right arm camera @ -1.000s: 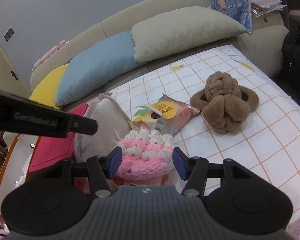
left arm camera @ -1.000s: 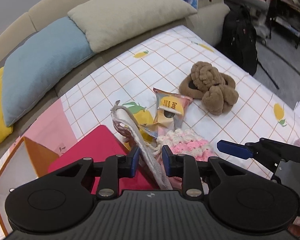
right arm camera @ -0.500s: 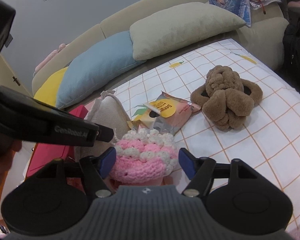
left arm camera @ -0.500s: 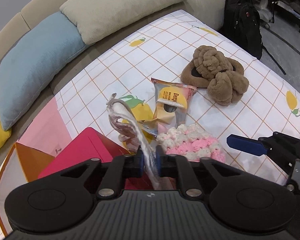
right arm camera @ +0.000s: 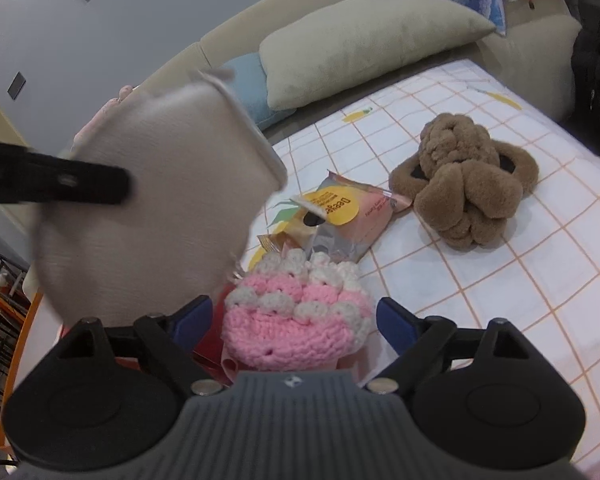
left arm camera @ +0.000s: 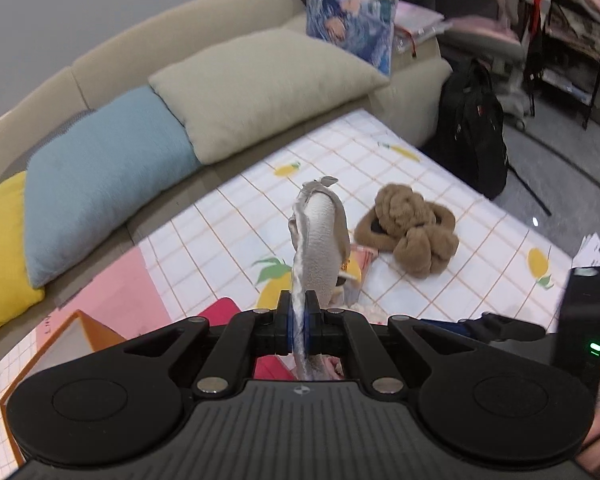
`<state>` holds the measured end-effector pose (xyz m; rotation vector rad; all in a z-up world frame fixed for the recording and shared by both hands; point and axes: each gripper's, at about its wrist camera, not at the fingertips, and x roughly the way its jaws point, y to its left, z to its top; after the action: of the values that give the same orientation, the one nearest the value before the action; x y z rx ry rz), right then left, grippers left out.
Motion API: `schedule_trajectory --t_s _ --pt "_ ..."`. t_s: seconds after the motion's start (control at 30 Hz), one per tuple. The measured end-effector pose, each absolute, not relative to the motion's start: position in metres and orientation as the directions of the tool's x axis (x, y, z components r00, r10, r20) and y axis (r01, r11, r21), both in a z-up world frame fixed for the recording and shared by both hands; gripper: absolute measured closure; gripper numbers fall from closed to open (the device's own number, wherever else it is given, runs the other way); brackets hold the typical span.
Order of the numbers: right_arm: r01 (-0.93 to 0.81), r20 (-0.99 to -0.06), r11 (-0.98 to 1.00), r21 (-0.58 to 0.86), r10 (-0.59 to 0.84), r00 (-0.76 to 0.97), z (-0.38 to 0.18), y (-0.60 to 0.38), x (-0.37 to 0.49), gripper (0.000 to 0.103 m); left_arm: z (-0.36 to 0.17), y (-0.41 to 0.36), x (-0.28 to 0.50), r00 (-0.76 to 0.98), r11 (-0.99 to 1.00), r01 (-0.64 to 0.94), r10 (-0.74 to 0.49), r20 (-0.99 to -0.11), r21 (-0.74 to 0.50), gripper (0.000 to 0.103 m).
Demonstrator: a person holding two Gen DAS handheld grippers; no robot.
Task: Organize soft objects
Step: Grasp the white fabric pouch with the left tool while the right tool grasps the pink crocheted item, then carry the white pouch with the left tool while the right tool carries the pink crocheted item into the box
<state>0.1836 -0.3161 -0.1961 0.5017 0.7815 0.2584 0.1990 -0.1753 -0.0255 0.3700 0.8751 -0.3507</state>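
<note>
My left gripper [left arm camera: 299, 320] is shut on the lower edge of a flat beige fabric pouch [left arm camera: 320, 240], which stands up edge-on above the checked sheet [left arm camera: 340, 160]. In the right wrist view the same pouch [right arm camera: 148, 200] hangs broad and raised at the left, with a black left finger [right arm camera: 60, 180] across it. My right gripper [right arm camera: 294, 320] has its jaws opening, and a pink-and-white crocheted piece [right arm camera: 296, 312] lies between them with a gap at each blue pad. A brown plush knot [right arm camera: 468, 192] and a snack packet [right arm camera: 340, 216] lie farther out on the sheet.
Beige [left arm camera: 260, 84], blue [left arm camera: 100, 176] and yellow [left arm camera: 0, 248] pillows line the sofa back behind the sheet. A red flat item [left arm camera: 224, 308] and an orange-edged box [left arm camera: 80, 328] sit at the near left. A black backpack [left arm camera: 472, 136] stands on the floor at the right.
My left jaws closed on the beige pouch and lifted it off the sheet. My right jaws spread wider around the pink crocheted piece, which stayed in place.
</note>
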Motion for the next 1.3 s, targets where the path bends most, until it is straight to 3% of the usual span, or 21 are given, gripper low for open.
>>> schedule_trajectory --t_s 0.13,0.43,0.53,0.57,0.9,1.1,1.3 --pt "-0.033 -0.62 0.848 0.528 0.412 0.668 -0.203 -0.315 0.19 0.015 -0.024 -0.173 0.193 0.606 0.894 0.419 -0.144 -0.782 0.16 0.098" --pt "-0.099 -0.624 0.883 0.459 0.4 0.671 -0.198 -0.306 0.186 0.049 -0.026 -0.167 0.181 0.592 0.911 0.396 -0.153 -0.791 0.12 0.098" --pt "-0.111 -0.611 0.885 0.453 0.399 0.684 -0.194 -0.307 0.183 0.067 -0.025 -0.167 0.178 0.593 0.911 0.397 -0.159 -0.789 0.115 0.098" --pt "-0.11 -0.61 0.889 0.444 0.39 0.69 -0.193 -0.307 0.182 0.089 -0.024 -0.167 0.177 0.593 0.911 0.396 -0.161 -0.789 0.112 0.098" --pt "-0.145 -0.565 0.898 0.415 0.379 0.733 -0.175 -0.31 0.166 0.09 -0.007 -0.156 0.158 0.625 0.922 0.377 -0.185 -0.759 0.086 0.098" --pt "-0.119 -0.487 0.87 0.478 0.375 0.788 -0.151 -0.329 0.145 0.09 0.009 -0.138 0.139 0.649 0.934 0.354 -0.21 -0.731 0.045 0.098" --pt "-0.071 -0.466 0.839 0.54 0.368 0.804 -0.134 -0.346 0.124 0.09 0.015 -0.115 0.117 0.631 0.942 0.333 -0.254 -0.733 -0.04 0.098"
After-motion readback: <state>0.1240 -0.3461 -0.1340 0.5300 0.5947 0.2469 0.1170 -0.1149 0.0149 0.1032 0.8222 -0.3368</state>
